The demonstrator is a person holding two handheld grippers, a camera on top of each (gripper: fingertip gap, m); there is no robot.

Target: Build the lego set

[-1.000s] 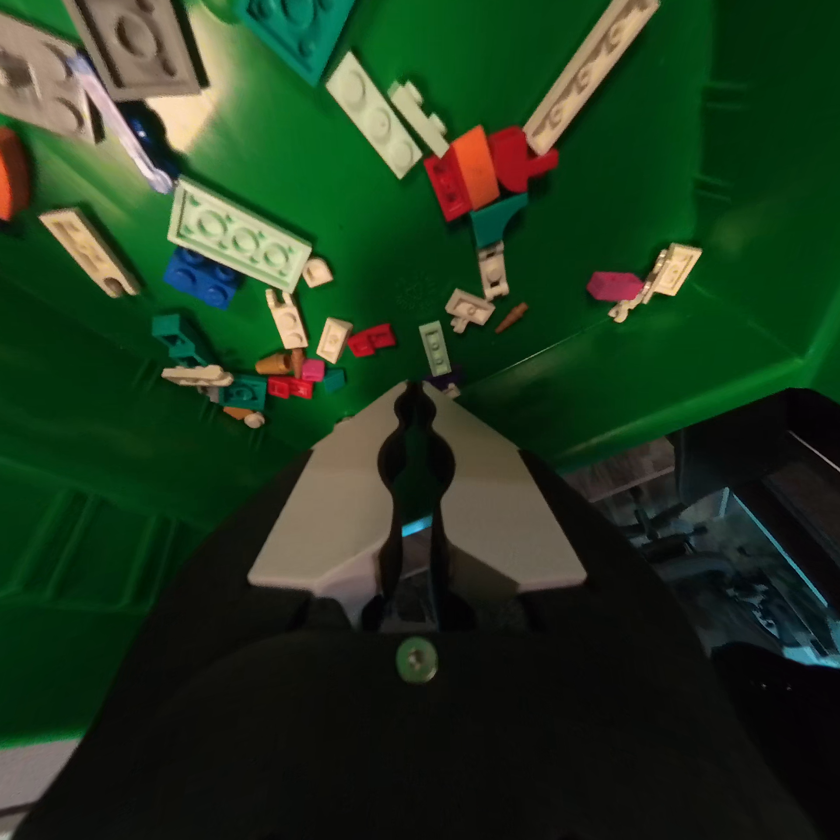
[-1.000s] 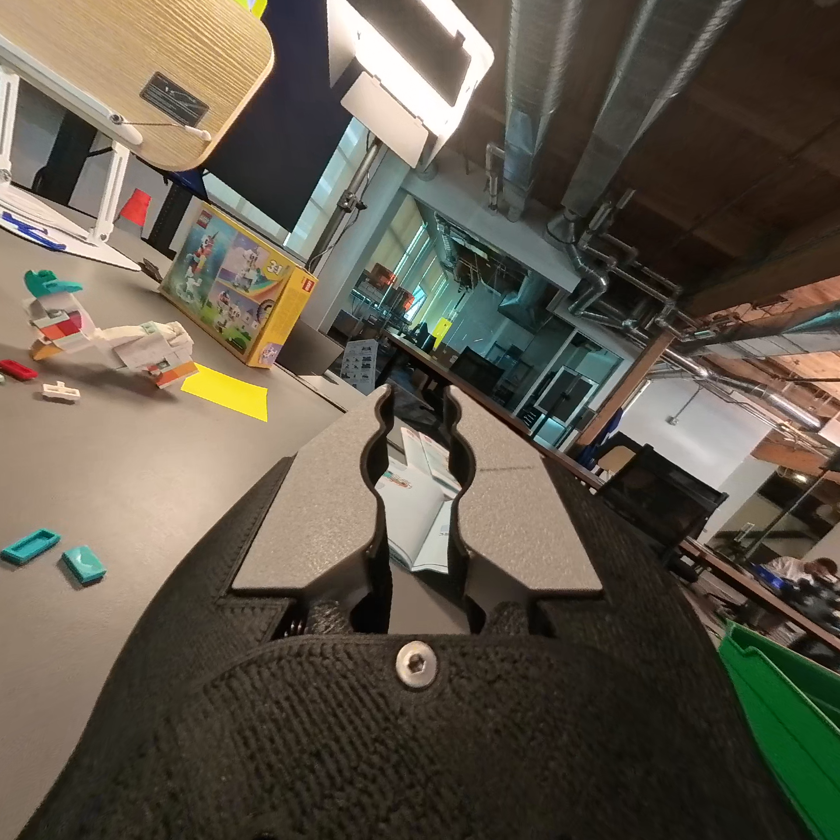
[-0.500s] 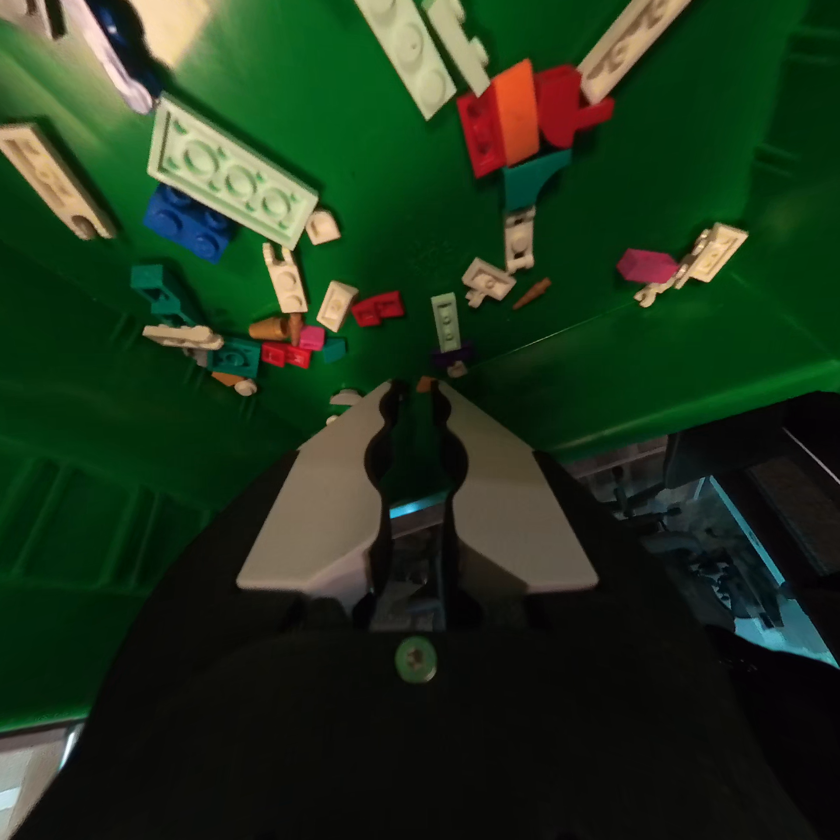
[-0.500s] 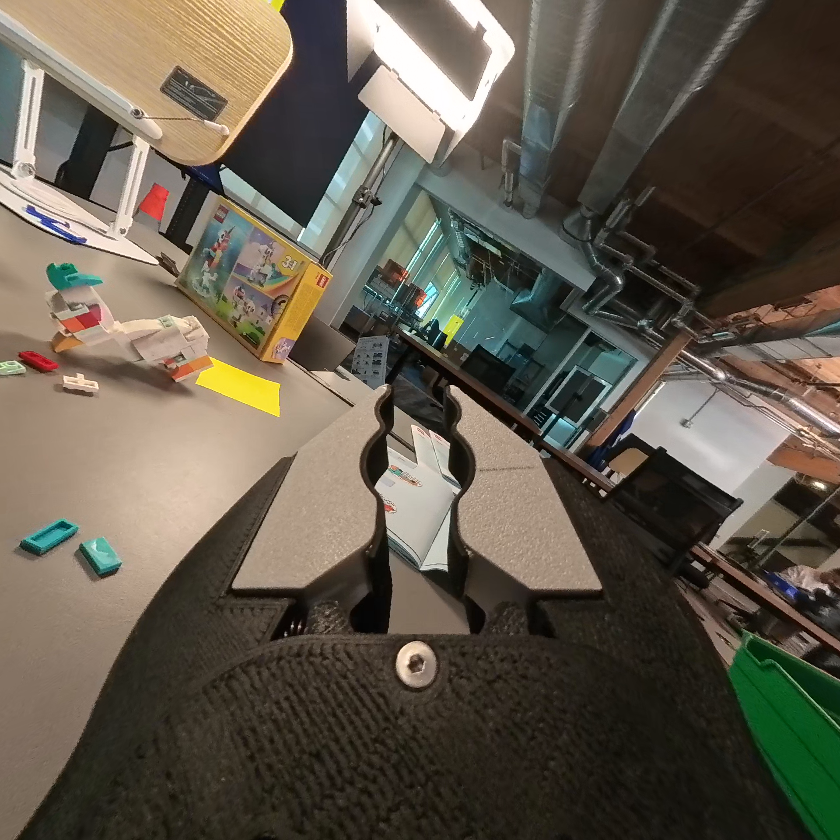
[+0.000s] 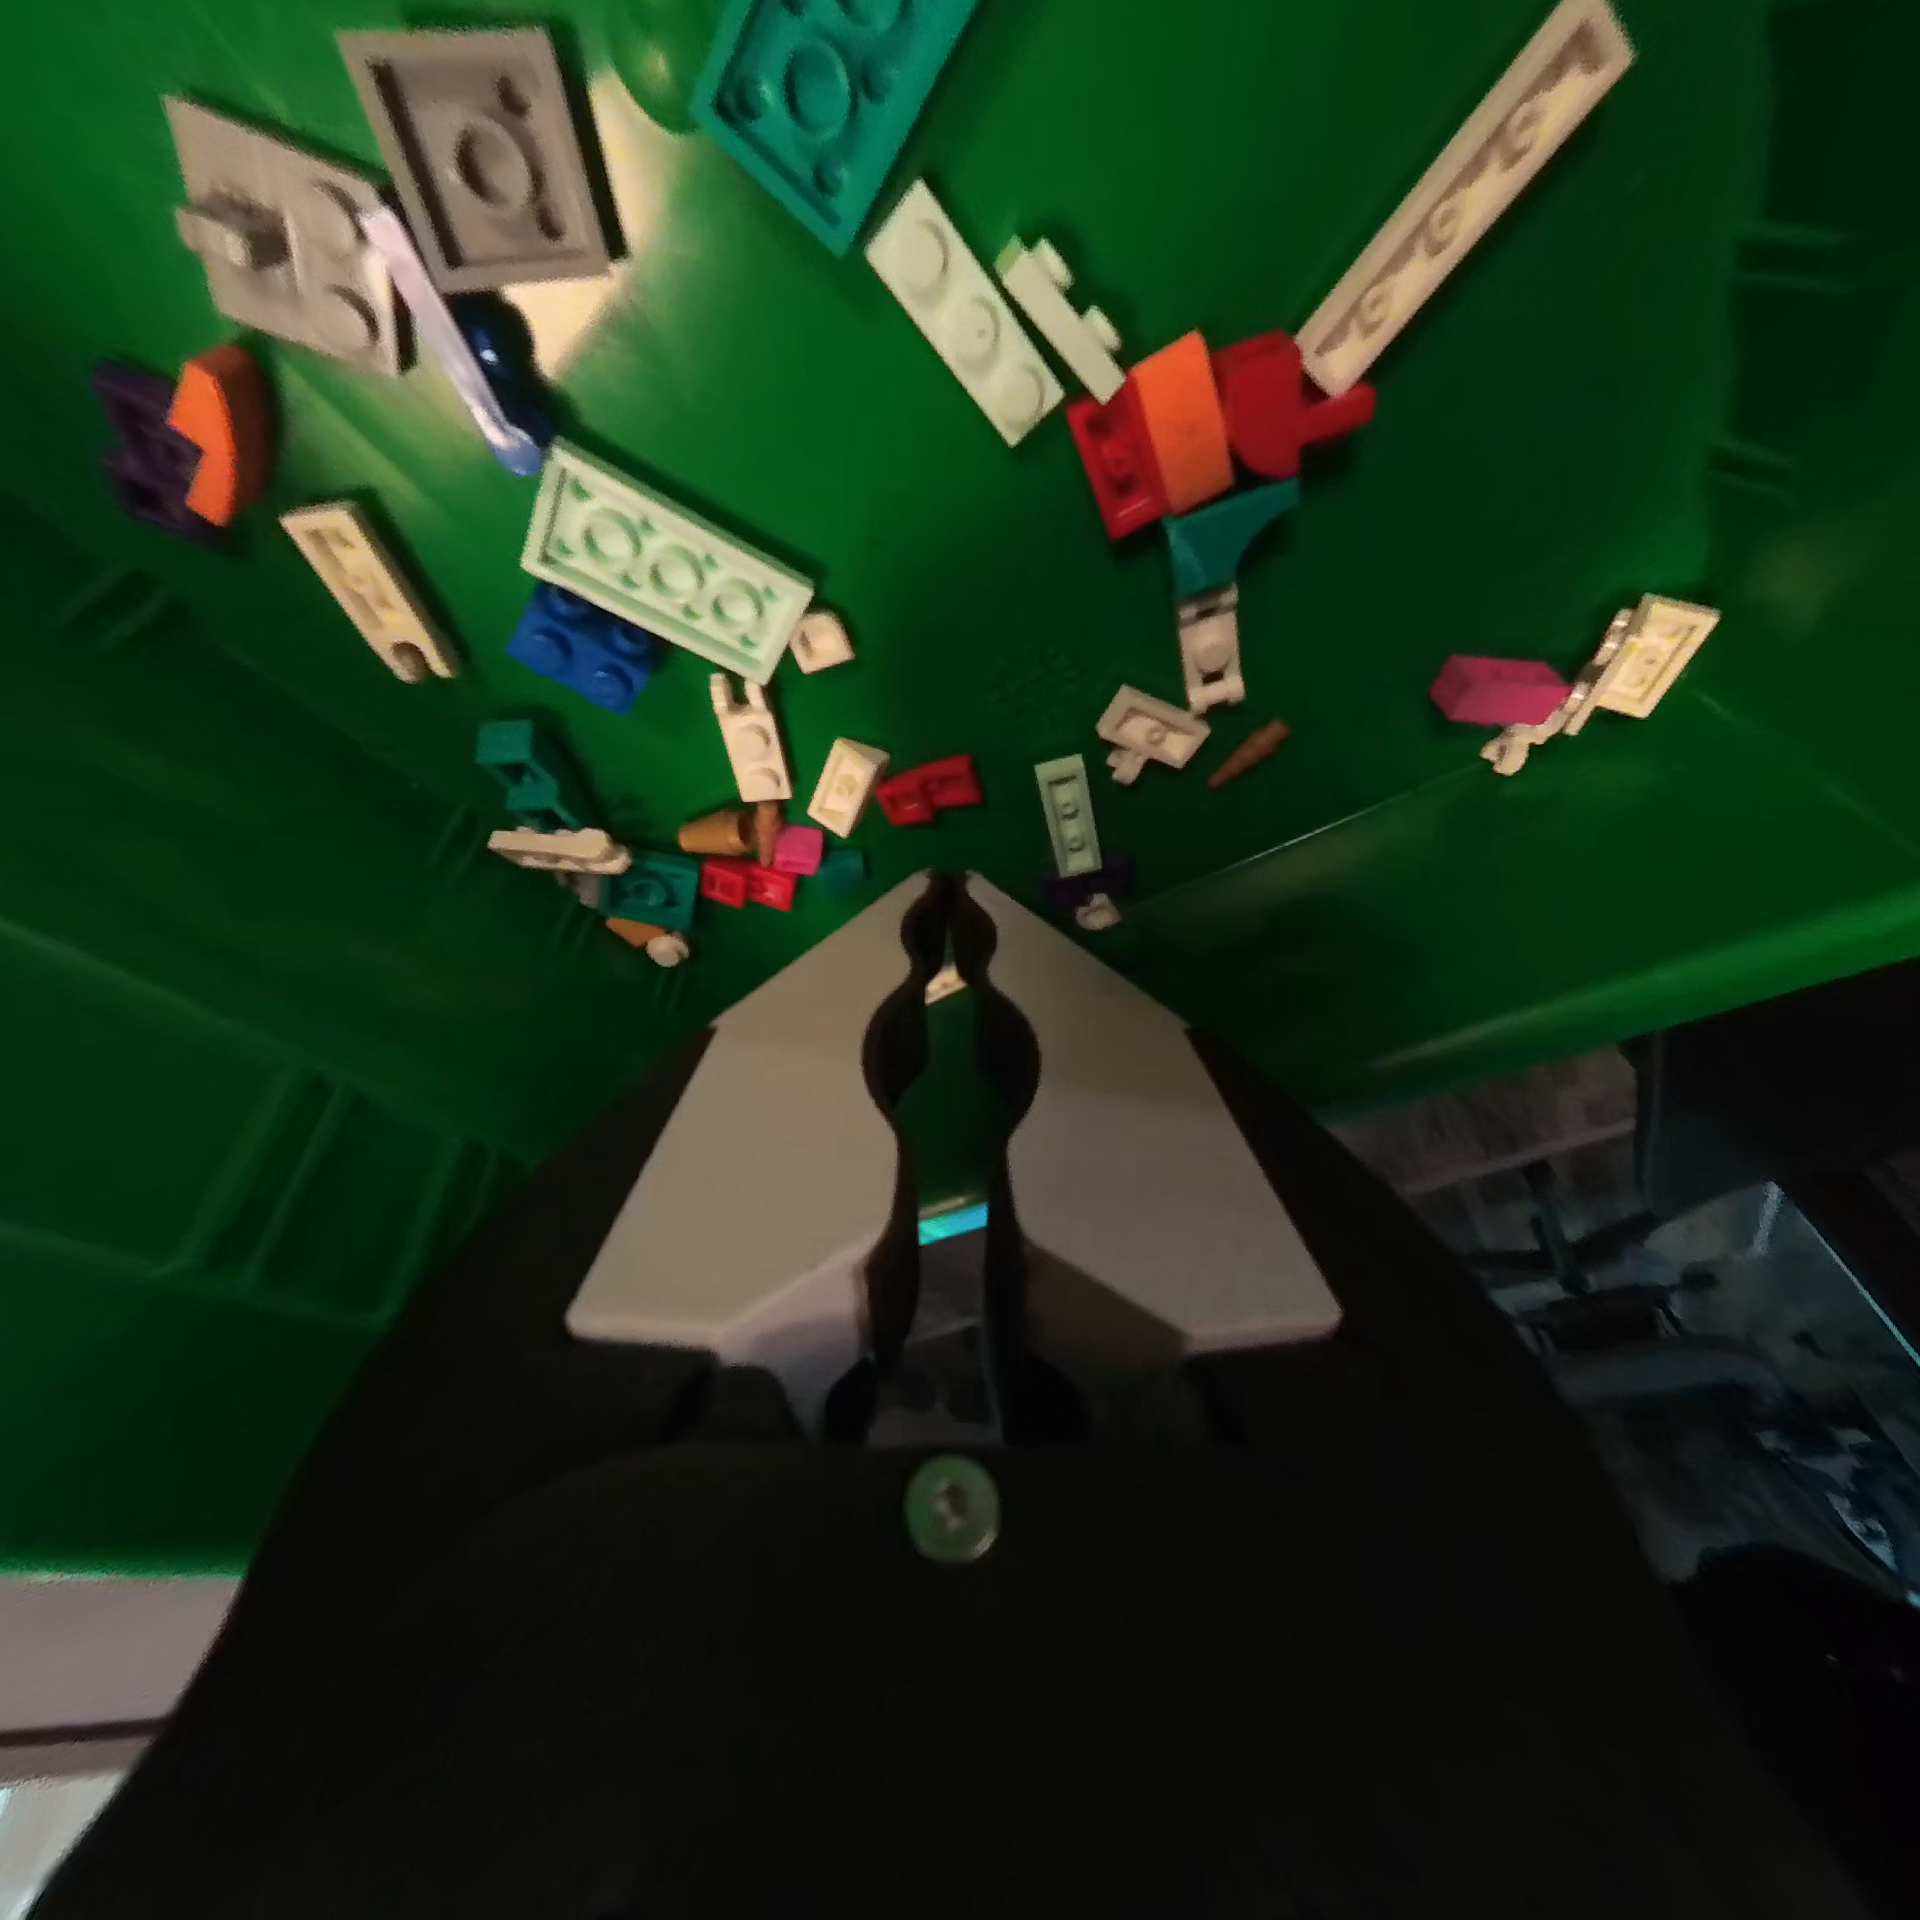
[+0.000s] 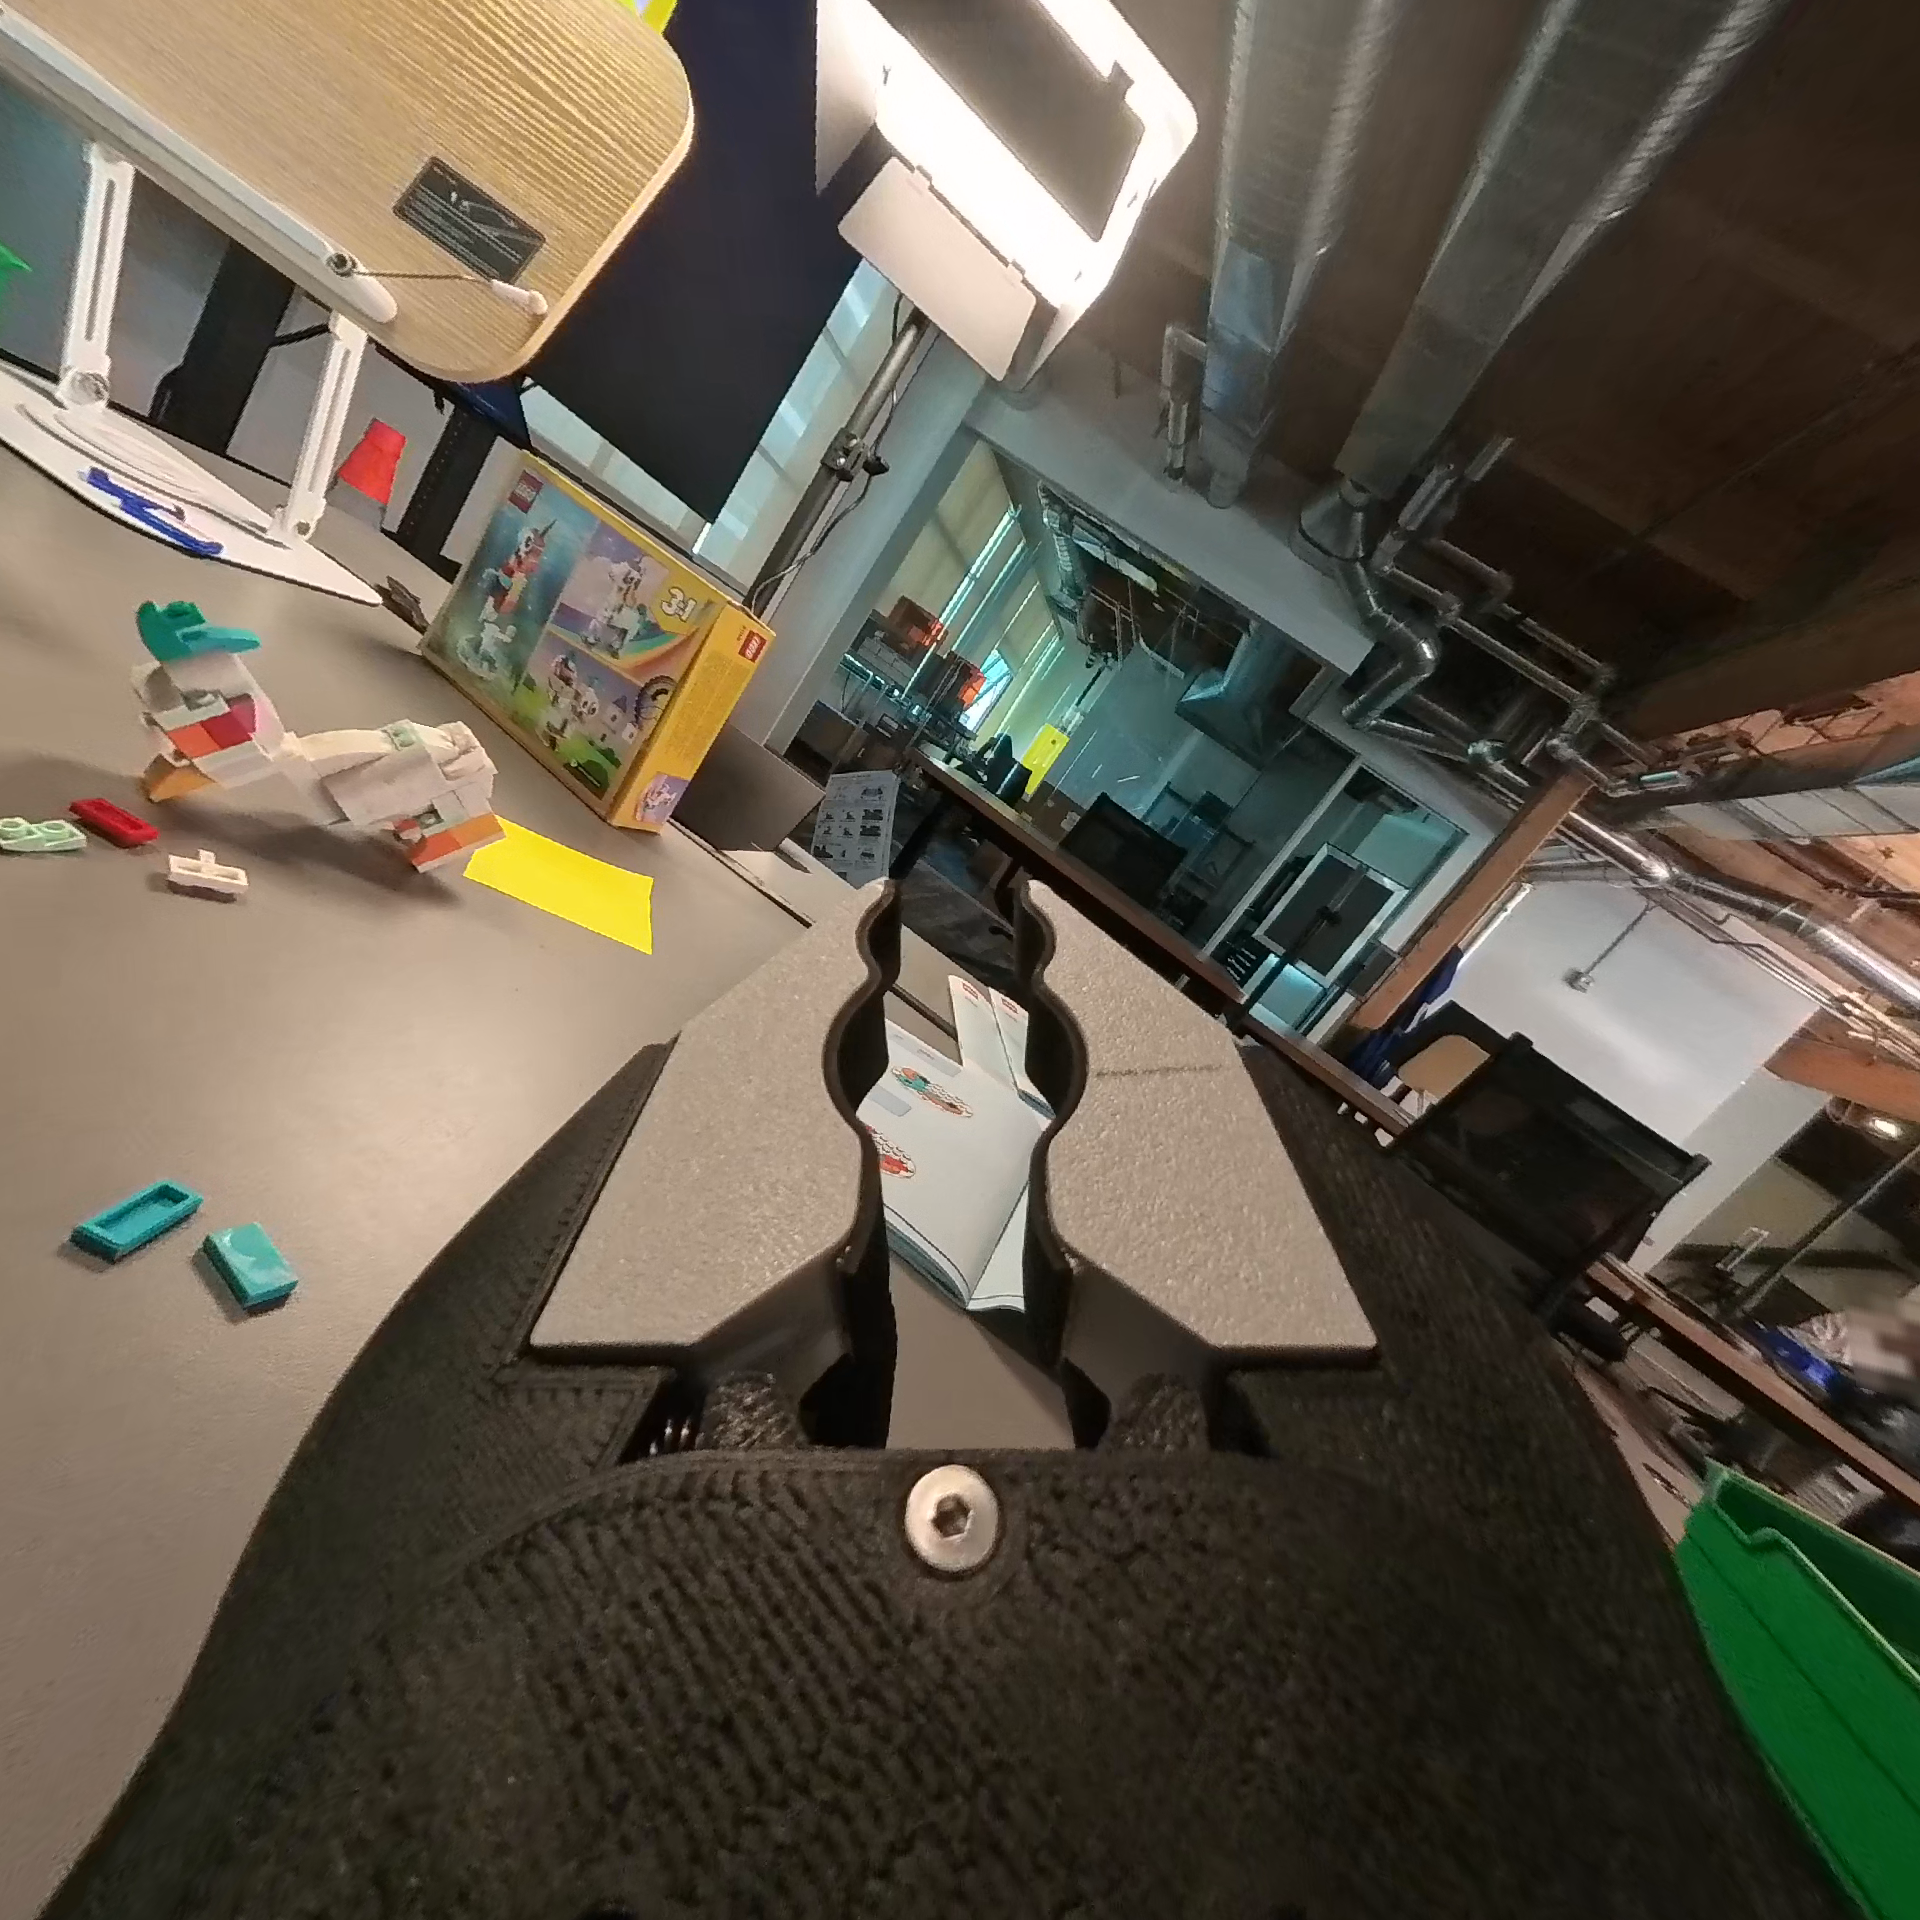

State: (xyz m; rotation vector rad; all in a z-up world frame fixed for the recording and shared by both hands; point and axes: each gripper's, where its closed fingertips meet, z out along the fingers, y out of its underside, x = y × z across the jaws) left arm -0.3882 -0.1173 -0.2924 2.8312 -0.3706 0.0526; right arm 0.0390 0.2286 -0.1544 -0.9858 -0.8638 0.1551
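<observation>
The left hand-held gripper [image 5: 948, 891] pointed down into the green plastic bin [image 5: 312, 1039], and its tips were almost together with something small and pale between them; if it really gripped a piece I cannot tell, because the tips hid it. The loose pieces were kept in this bin probably so that they do not roll away from the worktop — among them two grey square plates [image 5: 488, 156], one mint plate with three rings [image 5: 665, 571], one blue brick [image 5: 587, 644], one long cream plate [image 5: 1465, 197] and one magenta brick [image 5: 1496, 688]. The right hand-held gripper [image 6: 954, 906] hung low over the grey worktop [image 6: 364, 1039] with a narrow gap between its fingers and nothing in it; I judge it was waiting for the next piece. The half-built white lego animal with a teal crest [image 6: 301, 748] stood on the worktop, near the yellow lego box [image 6: 603, 644], which perhaps served as a reference. Just beside the model lay three small pieces: one mint [image 6: 40, 834], one red [image 6: 112, 821], one white [image 6: 208, 871]. Nearer to the camera lay two flat teal tiles [image 6: 135, 1216], well apart from the model.
</observation>
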